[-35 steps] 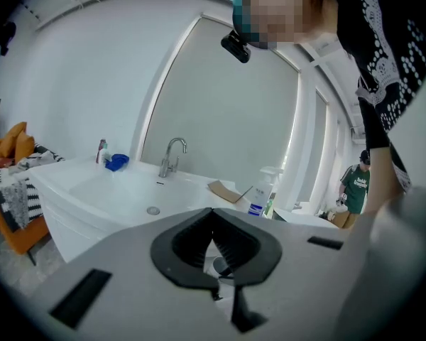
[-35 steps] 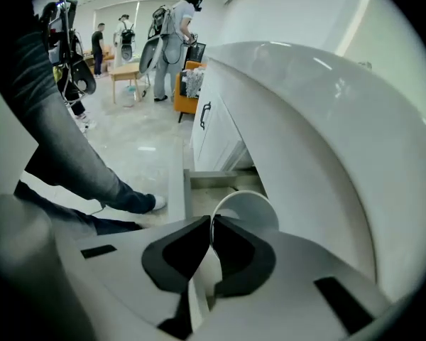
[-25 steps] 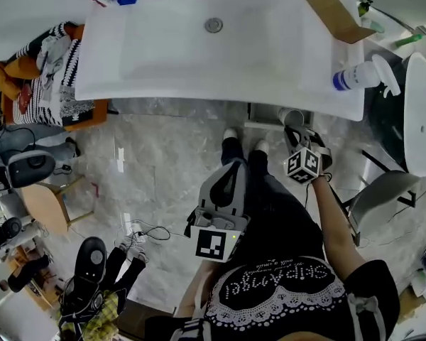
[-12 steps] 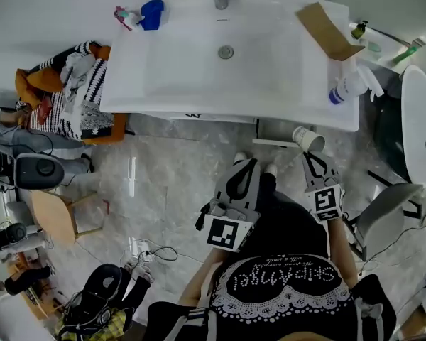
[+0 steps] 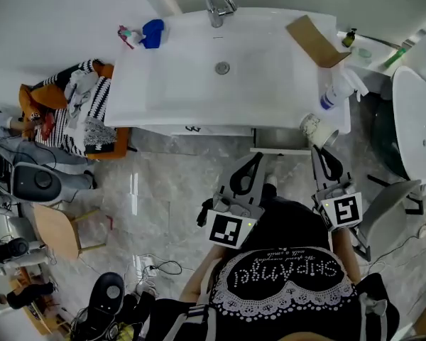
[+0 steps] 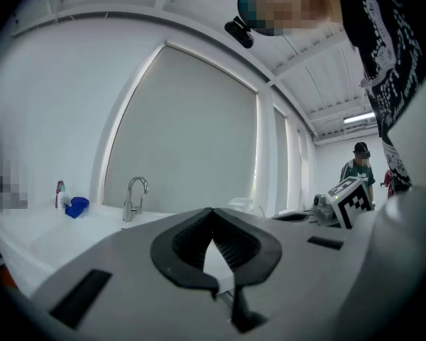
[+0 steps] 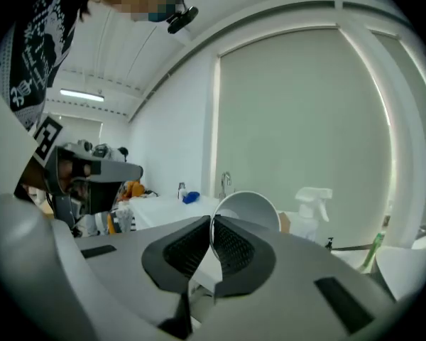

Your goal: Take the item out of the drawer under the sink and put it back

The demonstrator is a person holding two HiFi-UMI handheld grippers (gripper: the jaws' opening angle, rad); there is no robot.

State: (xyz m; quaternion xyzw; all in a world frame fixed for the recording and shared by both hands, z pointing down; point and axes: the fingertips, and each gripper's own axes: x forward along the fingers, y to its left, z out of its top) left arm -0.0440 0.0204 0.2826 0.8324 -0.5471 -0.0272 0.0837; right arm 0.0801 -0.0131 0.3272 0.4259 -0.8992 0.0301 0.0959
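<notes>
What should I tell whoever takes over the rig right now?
Left gripper: jaws shut, nothing in them, held in front of the sink counter.
Right gripper: jaws shut on the rim of the paper cup, held up by the counter's front right corner, near the spray bottle.
Drawer under the sink: looks pulled out.
Done: the cup is out of the drawer.
Left: lower the cup back into the drawer, let go, and probably push the drawer shut.
</notes>
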